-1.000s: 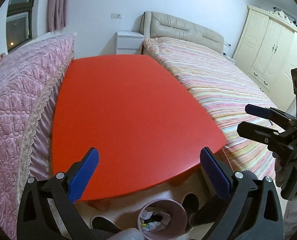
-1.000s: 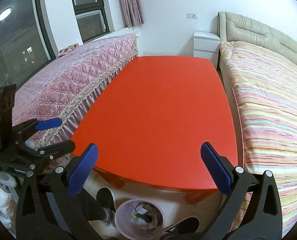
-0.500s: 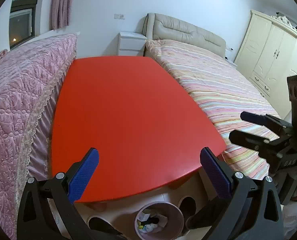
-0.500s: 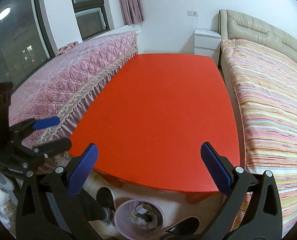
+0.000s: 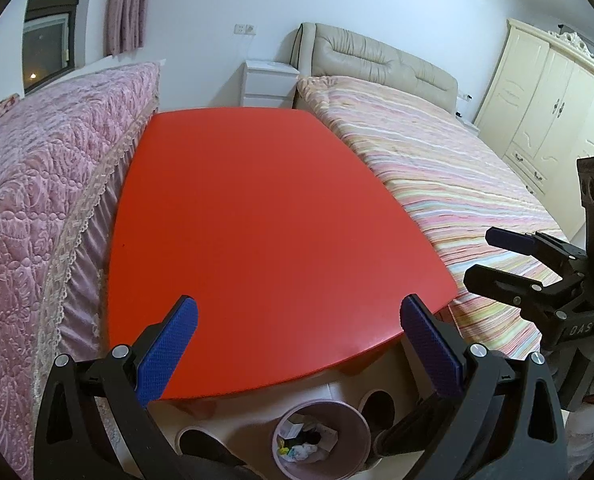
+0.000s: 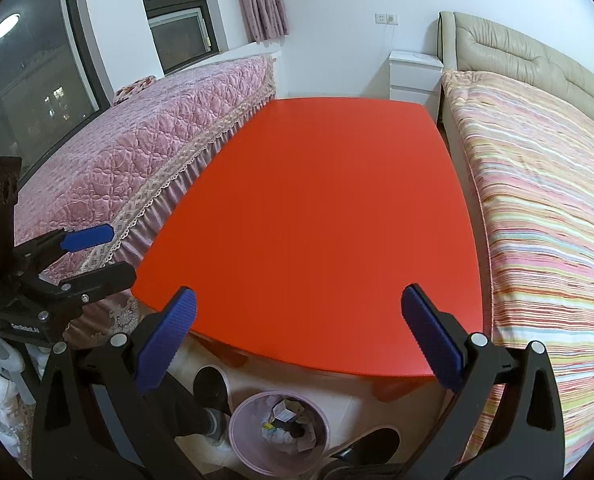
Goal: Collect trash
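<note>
- Below both tools, on the pale floor just past the near edge of the table, stands the pink trash bin, which also shows in the right wrist view.
- Inside it lies a mix of trash: crumpled white paper, a small box, something yellow and something dark.
- Left gripper has its blue-padded fingers spread wide, with nothing between them; it hangs over the near edge of the table, with the bin underneath and slightly ahead.
- Right gripper is likewise spread wide and holds nothing, poised above the same table edge with the bin directly beneath it.
- Each tool appears in the other's view: the right one off to the right side of the left tool, the left one off to the left of the right tool, both with fingers apart.
- Ahead of both stretches the red table, its top bare.
- Dark slippers sit on the floor beside the bin.
- To the left of the tools runs a pink quilted bed; to the right a striped bed with a beige headboard.
- Farther ahead stands a white nightstand, and far right a cream wardrobe.
</note>
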Tool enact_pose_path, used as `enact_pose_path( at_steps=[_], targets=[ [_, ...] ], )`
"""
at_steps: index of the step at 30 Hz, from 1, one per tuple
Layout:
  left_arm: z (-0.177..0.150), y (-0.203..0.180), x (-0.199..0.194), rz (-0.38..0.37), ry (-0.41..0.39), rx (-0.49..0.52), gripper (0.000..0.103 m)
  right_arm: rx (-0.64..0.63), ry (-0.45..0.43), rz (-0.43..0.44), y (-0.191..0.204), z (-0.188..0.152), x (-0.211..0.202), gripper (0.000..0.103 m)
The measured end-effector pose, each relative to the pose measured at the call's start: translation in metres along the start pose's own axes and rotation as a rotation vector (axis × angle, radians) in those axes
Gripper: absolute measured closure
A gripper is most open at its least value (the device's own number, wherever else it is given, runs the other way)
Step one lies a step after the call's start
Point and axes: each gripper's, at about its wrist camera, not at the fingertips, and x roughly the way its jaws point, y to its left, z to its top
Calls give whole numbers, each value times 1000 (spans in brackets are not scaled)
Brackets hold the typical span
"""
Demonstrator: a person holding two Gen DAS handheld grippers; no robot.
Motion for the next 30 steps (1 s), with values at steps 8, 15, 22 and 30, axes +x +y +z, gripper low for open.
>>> enact_pose_path(
  at_steps=[8, 15, 22, 30],
  targets=[
    [-1, 1, 1, 2, 1, 1, 6, 0, 1, 1, 1, -1, 0, 3],
    [-1, 0, 1, 5, 3, 0, 6, 0, 2, 2, 1, -1, 0, 3],
    [-1, 1, 1, 10, 5, 0, 6, -1, 6, 4, 3, -1, 2, 3],
    [-1, 1, 1, 9, 6, 1, 6, -1, 7, 5, 3, -1, 2, 3]
  ],
)
